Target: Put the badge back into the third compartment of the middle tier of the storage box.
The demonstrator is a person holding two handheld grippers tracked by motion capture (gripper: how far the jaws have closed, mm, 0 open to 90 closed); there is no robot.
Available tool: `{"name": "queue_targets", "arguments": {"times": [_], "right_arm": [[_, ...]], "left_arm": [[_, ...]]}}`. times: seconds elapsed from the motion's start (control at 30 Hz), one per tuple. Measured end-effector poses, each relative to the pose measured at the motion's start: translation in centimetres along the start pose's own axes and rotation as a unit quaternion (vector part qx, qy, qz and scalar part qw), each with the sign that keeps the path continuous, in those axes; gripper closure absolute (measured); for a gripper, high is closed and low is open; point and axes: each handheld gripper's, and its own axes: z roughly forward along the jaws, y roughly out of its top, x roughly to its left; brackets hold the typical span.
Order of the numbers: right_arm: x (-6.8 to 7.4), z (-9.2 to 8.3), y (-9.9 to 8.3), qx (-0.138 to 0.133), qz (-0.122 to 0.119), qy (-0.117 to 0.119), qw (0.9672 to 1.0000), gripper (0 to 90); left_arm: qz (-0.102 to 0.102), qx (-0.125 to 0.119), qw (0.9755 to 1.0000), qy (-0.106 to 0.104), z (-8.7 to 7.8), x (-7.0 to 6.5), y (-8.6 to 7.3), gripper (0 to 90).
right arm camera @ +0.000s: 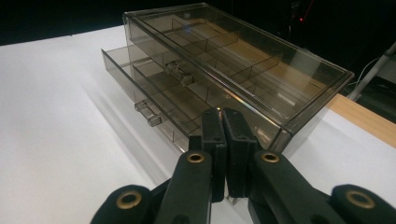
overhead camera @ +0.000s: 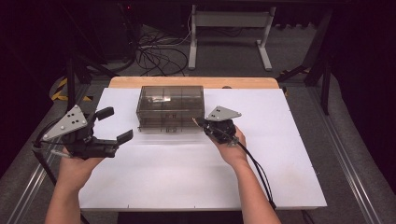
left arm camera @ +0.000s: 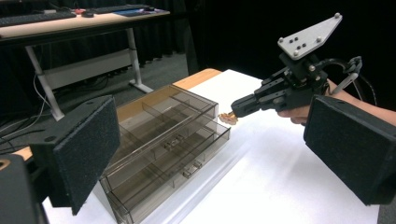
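- right claw [overhead camera: 200, 122] pinched shut on a small tan piece [left arm camera: 229, 117], just beside the drawer box's [overhead camera: 170, 108] right front corner.
- the lower drawer [right arm camera: 154, 95] (pulled out) lies to its left, long axis across the surface [overhead camera: 187, 177].
- left claw [overhead camera: 114, 125] gapes empty, farther off.

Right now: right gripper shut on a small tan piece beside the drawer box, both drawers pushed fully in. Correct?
Not quite. The right gripper is shut on the small tan piece beside the drawer box, but the right gripper view shows the drawers pulled partly out.
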Motion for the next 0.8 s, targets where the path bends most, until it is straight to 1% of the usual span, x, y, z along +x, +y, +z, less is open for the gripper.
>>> {"name": "queue_targets", "arguments": {"times": [0.03, 0.2, 0.47, 0.57, 0.8], "right_arm": [[0.0, 0.4, -0.1, 0.001, -0.001, 0.0, 1.0, 88.7], [0.0, 1.2, -0.3, -0.005, -0.001, -0.008, 1.0, 88.7], [0.1, 2.7, -0.8, 0.003, -0.002, -0.015, 0.9999, 88.7], [0.0, 3.1, -1.0, 0.003, 0.002, -0.018, 0.9998, 88.7], [-0.1, 3.8, -1.3, 0.012, 0.016, -0.016, 0.9997, 88.6]], "left_arm": [[0.0, 0.0, 1.0, 0.0, 0.0, 0.0, 0.0, 4.6], [0.0, 0.0, 1.0, 0.0, 0.0, 0.0, 0.0, 4.6], [-0.002, -0.002, 1.0, 0.001, -0.1, 0.1, 0.0, 4.6], [-0.002, -0.002, 1.0, 0.0, 0.0, 0.1, -0.1, 4.6], [-0.003, -0.001, 1.0, 0.0, 0.0, 0.1, -0.1, 4.6]]}}
